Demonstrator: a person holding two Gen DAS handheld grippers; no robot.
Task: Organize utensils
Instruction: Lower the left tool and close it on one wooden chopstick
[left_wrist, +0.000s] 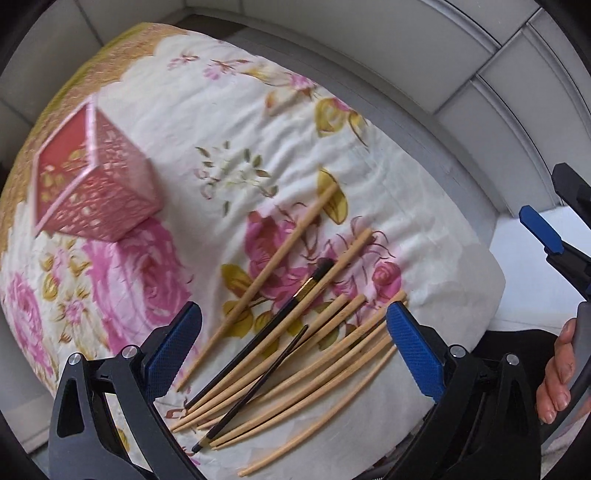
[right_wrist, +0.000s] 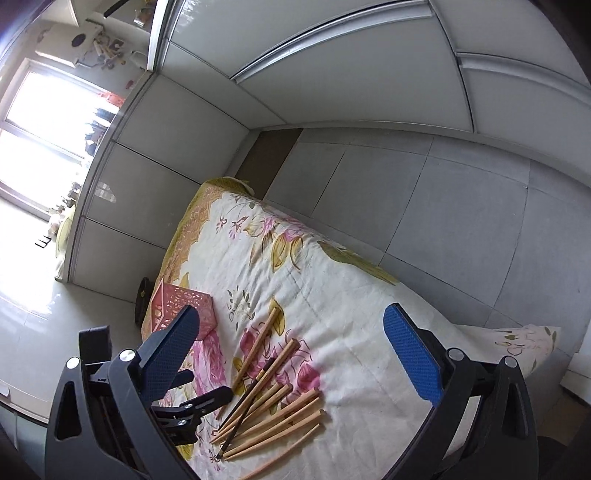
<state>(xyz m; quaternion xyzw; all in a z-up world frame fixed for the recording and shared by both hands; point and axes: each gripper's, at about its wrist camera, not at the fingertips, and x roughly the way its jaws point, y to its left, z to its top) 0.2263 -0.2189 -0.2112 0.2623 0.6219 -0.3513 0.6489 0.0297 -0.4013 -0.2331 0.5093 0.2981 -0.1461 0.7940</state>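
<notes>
Chopsticks (left_wrist: 295, 332) lying loose on floral cloth (left_wrist: 229, 122), pink holder (left_wrist: 92, 177) well apart to their left.
Mostly pale wood sticks fanned in a heap, w/ two dark ones (left_wrist: 258, 376) crossing them; holder is a lattice-sided square box, sitting upright. Left gripper (left_wrist: 291, 354) is hovering low over the heap, jaws spread wide, gripping nothing. Right gripper (right_wrist: 295, 362) is hanging higher & further back, jaws also wide apart, empty. Hand (left_wrist: 557, 380) is wrapping the right tool's handle.
</notes>
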